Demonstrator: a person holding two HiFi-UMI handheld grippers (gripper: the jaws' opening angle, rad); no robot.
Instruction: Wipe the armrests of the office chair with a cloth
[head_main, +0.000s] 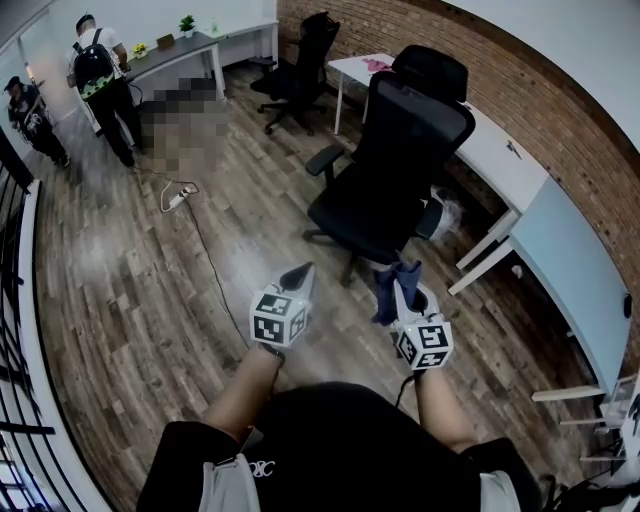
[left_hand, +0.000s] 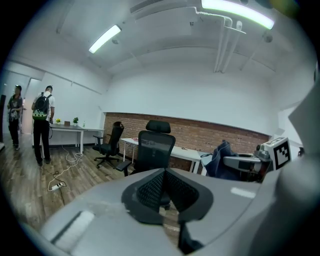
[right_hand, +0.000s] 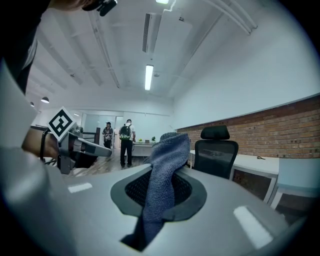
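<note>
A black office chair (head_main: 400, 170) with mesh back and headrest stands ahead of me by the white desk, its back toward me. One armrest (head_main: 325, 160) juts out on the left, the other (head_main: 432, 215) on the right. My right gripper (head_main: 397, 288) is shut on a blue-grey cloth (head_main: 390, 295), held just short of the chair's base. In the right gripper view the cloth (right_hand: 167, 160) hangs between the jaws of the right gripper (right_hand: 165, 172), with the chair (right_hand: 216, 155) behind. My left gripper (head_main: 300, 272) is shut and holds nothing; in its own view the left gripper (left_hand: 165, 171) points at the chair (left_hand: 155, 147).
A second black chair (head_main: 300, 70) stands farther back. White desks (head_main: 500, 150) run along the brick wall on the right. A power strip with cable (head_main: 178, 198) lies on the wood floor. Two people (head_main: 100, 80) stand far left. A black railing (head_main: 15, 330) lines the left edge.
</note>
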